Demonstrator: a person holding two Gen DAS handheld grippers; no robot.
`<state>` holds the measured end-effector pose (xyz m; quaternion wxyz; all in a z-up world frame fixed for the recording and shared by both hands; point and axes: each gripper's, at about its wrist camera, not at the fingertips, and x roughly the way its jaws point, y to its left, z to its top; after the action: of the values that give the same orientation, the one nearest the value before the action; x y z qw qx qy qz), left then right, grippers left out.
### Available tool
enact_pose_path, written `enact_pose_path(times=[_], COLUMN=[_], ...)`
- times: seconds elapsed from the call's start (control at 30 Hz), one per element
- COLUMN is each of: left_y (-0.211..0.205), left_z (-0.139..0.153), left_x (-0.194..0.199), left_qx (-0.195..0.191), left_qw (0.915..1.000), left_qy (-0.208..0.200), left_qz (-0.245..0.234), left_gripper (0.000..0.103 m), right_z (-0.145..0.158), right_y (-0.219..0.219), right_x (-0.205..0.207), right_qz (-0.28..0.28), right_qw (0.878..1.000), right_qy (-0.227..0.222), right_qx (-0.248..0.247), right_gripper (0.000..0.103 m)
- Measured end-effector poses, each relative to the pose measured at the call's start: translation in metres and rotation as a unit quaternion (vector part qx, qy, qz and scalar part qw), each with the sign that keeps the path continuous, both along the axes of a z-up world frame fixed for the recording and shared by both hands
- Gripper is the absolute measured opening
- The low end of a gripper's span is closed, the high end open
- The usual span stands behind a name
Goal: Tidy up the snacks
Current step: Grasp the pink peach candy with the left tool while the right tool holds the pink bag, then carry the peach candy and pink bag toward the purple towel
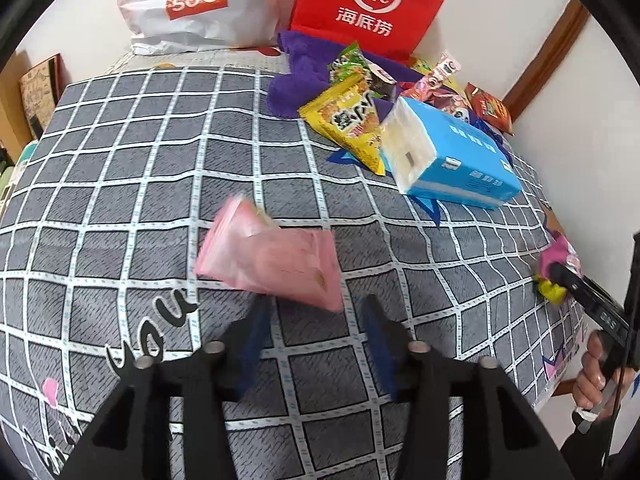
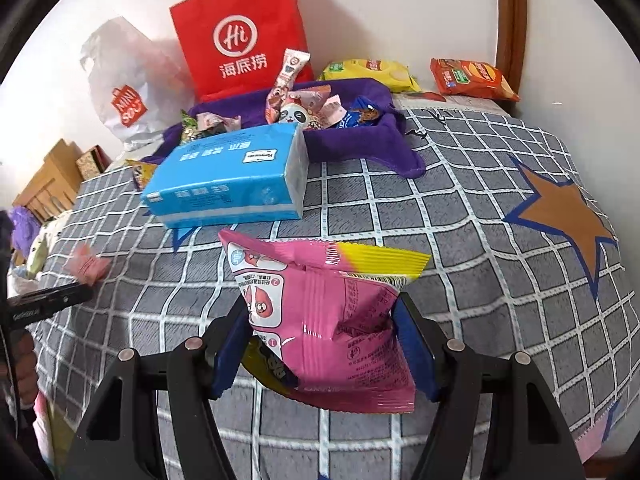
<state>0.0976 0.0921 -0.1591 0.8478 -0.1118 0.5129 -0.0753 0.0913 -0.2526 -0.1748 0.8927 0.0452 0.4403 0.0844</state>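
While the right gripper [image 2: 320, 340] clamps a pink and yellow snack packet [image 2: 320, 320] between its blue pads, the left gripper [image 1: 316, 320] stands spread apart with nothing between its fingers. Just beyond its tips a pale pink packet [image 1: 272, 264] shows blurred, perhaps in the air above the checked grey cloth [image 1: 140, 160]. Farther off lies a blue tissue pack [image 2: 228, 176], beside a yellow packet [image 1: 352, 120]. Behind it a purple towel [image 2: 360, 140] holds more snacks, near a red paper bag [image 2: 240, 32].
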Motion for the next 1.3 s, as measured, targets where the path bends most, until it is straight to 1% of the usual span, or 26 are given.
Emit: enact_pose_path(times=[0.13, 0.2, 0.27, 0.4, 0.53, 0.63, 0.73, 0.8, 0.9, 1.0, 1.03, 1.07, 1.1, 1.13, 1.17, 1.3], left_y=[0.008, 0.014, 0.019, 0.026, 0.022, 0.017, 0.011, 0.005, -0.007, -0.02, -0.023, -0.027, -0.03, -0.03, -0.031, -0.025], left_z=[0.0, -0.001, -0.001, -0.003, -0.004, -0.006, -0.008, -0.01, -0.011, -0.013, -0.013, -0.013, -0.013, -0.013, -0.012, -0.008], left_x=[0.001, 0.002, 0.005, 0.011, 0.019, 0.028, 0.04, 0.048, 0.055, 0.057, 0.057, 0.057, 0.056, 0.056, 0.055, 0.052], left_qx=[0.009, 0.002, -0.007, -0.02, -0.024, -0.022, -0.016, -0.008, 0.015, 0.045, 0.056, 0.074, 0.085, 0.086, 0.082, 0.052], left_qw=[0.9999, 0.9997, 0.9995, 0.999, 0.9991, 0.9992, 0.9995, 0.9996, 0.9995, 0.9984, 0.9977, 0.9965, 0.9956, 0.9955, 0.9958, 0.9981], left_qy=[0.001, 0.002, 0.002, -0.001, -0.006, -0.007, -0.004, -0.007, -0.017, -0.03, -0.033, -0.037, -0.04, -0.04, -0.04, -0.033], left_qz=[0.013, 0.024, 0.031, 0.04, 0.035, 0.032, 0.027, 0.027, 0.023, 0.019, 0.017, 0.013, 0.01, 0.006, 0.003, -0.001], left_gripper=[0.055, 0.057, 0.061, 0.061, 0.061, 0.061, 0.062, 0.062, 0.062, 0.061, 0.059, 0.048, 0.047, 0.046, 0.042, 0.041], right_z=[0.004, 0.007, 0.009, 0.008, 0.0, -0.009, -0.012, -0.014, -0.02, -0.022, -0.021, -0.021, -0.019, -0.018, -0.016, -0.005], right_y=[-0.022, -0.035, -0.044, -0.056, -0.052, -0.046, -0.042, -0.043, -0.045, -0.045, -0.045, -0.044, -0.043, -0.042, -0.041, -0.042], right_x=[-0.01, -0.012, -0.011, -0.007, 0.0, 0.007, 0.011, 0.012, 0.015, 0.016, 0.016, 0.016, 0.015, 0.015, 0.015, 0.013], right_qz=[-0.015, -0.027, -0.039, -0.051, -0.045, -0.035, -0.03, -0.027, -0.02, -0.022, -0.025, -0.026, -0.026, -0.025, -0.023, -0.019], right_qw=[1.0, 0.999, 0.999, 0.998, 0.999, 0.999, 0.999, 0.999, 0.998, 0.998, 0.998, 0.999, 0.999, 0.999, 0.999, 1.0], right_qy=[-0.006, -0.006, -0.007, -0.004, 0.005, 0.019, 0.018, 0.022, 0.035, 0.036, 0.033, 0.031, 0.029, 0.027, 0.024, 0.01], right_qx=[0.017, 0.022, 0.016, 0.02, 0.029, 0.031, 0.029, 0.035, 0.038, 0.039, 0.038, 0.034, 0.028, 0.023, 0.018, 0.023], right_gripper=[0.068, 0.068, 0.068, 0.068, 0.068, 0.068, 0.069, 0.072, 0.073, 0.072, 0.071, 0.071, 0.07, 0.069, 0.069, 0.069])
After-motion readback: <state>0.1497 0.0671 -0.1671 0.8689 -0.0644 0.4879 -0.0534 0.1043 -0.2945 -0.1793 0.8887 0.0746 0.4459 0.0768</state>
